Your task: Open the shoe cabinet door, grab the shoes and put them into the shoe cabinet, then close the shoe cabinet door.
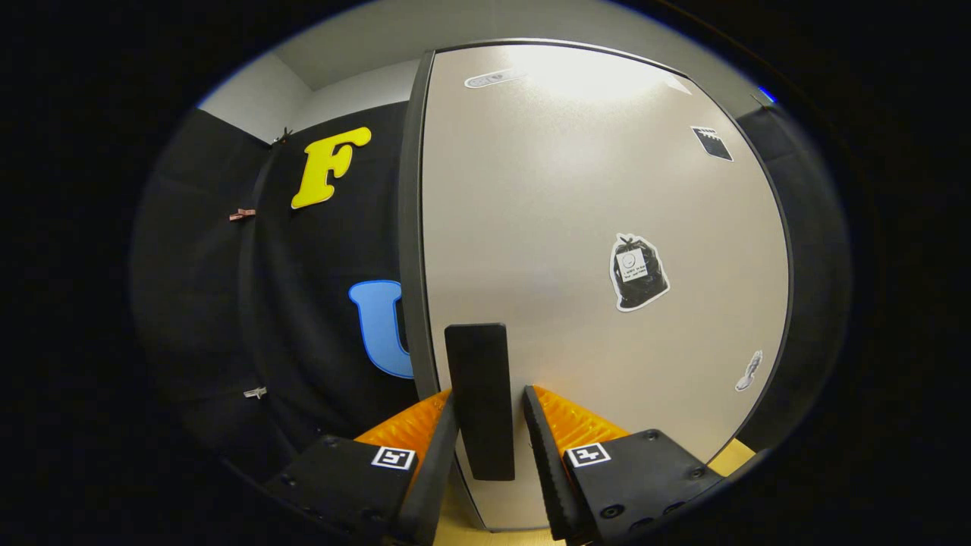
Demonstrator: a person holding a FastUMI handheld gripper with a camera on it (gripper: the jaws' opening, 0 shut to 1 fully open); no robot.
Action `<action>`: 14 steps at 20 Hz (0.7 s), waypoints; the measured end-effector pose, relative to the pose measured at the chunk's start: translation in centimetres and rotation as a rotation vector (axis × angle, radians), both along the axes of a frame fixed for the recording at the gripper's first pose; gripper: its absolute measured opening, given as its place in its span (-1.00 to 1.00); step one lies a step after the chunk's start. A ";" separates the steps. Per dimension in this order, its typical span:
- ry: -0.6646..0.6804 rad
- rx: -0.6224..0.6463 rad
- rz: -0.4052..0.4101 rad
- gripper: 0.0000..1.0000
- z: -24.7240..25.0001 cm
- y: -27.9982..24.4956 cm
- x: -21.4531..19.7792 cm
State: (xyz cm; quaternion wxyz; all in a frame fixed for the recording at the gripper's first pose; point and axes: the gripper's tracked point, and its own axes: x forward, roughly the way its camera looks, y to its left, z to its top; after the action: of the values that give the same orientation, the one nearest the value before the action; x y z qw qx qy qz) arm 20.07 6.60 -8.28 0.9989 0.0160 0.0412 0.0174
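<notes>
Shoe cabinet door (576,227): rigid, smooth pale panel, likely light on its hinges. Dark upright handle (479,394), near the door's left edge, stands between the gripper (489,409) jaws, spread, neither visibly pressing. Best hold: the handle.

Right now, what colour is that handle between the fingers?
Black. The handle stands out against the pale beige door in the gripper view.

We see the shoe cabinet door (592,250), a tall pale-grey panel with a dark edge and a few small stickers. Its dark, upright bar handle (479,398) sits low on the door near its left edge, between our gripper (489,413) fingers, which bracket it closely
</notes>
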 end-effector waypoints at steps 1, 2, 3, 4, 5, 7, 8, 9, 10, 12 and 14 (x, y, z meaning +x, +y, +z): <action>-0.001 -0.011 -0.002 -0.24 -0.3 -0.1 1.1; 0.003 -0.020 -0.006 -0.26 0.0 -0.2 0.2; 0.003 -0.022 -0.007 -0.25 0.0 -0.2 0.2; 0.004 -0.020 -0.005 -0.25 -0.1 -0.1 0.2; 0.006 -0.021 -0.001 -0.37 0.0 -0.1 0.0; 0.010 -0.024 0.006 -0.37 0.0 -0.1 0.0; 0.015 -0.027 0.010 -0.37 -0.1 -0.1 -0.2; 0.016 -0.028 0.013 -0.37 0.0 -0.1 -0.4; 0.017 -0.028 0.016 -0.37 0.0 -0.1 -0.7; 0.017 -0.017 0.025 -0.37 0.2 -0.1 -1.5; 0.016 -0.004 0.041 -0.36 0.6 0.1 -2.8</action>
State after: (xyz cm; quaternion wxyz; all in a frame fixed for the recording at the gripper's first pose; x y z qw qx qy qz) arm 17.27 6.67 -7.68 0.9980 0.0132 0.0497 0.0375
